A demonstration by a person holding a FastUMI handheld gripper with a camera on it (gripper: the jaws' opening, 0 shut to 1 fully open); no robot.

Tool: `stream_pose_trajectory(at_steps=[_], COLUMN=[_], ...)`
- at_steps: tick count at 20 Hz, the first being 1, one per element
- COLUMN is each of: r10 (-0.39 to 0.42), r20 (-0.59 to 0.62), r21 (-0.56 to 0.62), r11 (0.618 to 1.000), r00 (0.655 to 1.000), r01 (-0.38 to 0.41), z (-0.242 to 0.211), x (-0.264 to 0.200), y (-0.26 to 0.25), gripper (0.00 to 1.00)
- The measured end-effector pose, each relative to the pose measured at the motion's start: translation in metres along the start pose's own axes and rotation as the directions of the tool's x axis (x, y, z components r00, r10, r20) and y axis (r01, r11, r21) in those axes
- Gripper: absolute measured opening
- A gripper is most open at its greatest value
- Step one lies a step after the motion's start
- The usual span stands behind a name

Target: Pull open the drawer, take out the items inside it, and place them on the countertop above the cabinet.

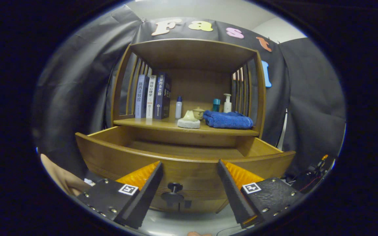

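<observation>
One drawer (182, 154), pulled out, wooden.
Its knob (173, 188) sits between my gripper's (189, 186) wide-spread fingers; towel (228, 119) above it.

- The gripper (189, 164) is held level, pointing straight ahead, its jaws spread wide apart.
- Its two fingers (149, 186) angle outward from near to far, one left, one right, and grip nothing.
- A bare part of the person, perhaps a forearm (59, 175), shows near left of the gripper.
</observation>
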State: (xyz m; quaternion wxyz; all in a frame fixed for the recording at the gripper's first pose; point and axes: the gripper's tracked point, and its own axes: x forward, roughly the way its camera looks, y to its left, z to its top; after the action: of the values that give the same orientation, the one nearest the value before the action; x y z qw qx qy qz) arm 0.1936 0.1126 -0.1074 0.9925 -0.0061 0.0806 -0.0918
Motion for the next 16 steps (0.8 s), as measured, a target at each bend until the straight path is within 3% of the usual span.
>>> stream_pose_trajectory(at_steps=[16], r10=[-0.027], r20=[0.005], r21=[-0.018], r11=[0.999], r00=[1.0], r01=[0.027], z=[-0.0006], x=[0.0025], y=[0.0016], gripper=[1.0])
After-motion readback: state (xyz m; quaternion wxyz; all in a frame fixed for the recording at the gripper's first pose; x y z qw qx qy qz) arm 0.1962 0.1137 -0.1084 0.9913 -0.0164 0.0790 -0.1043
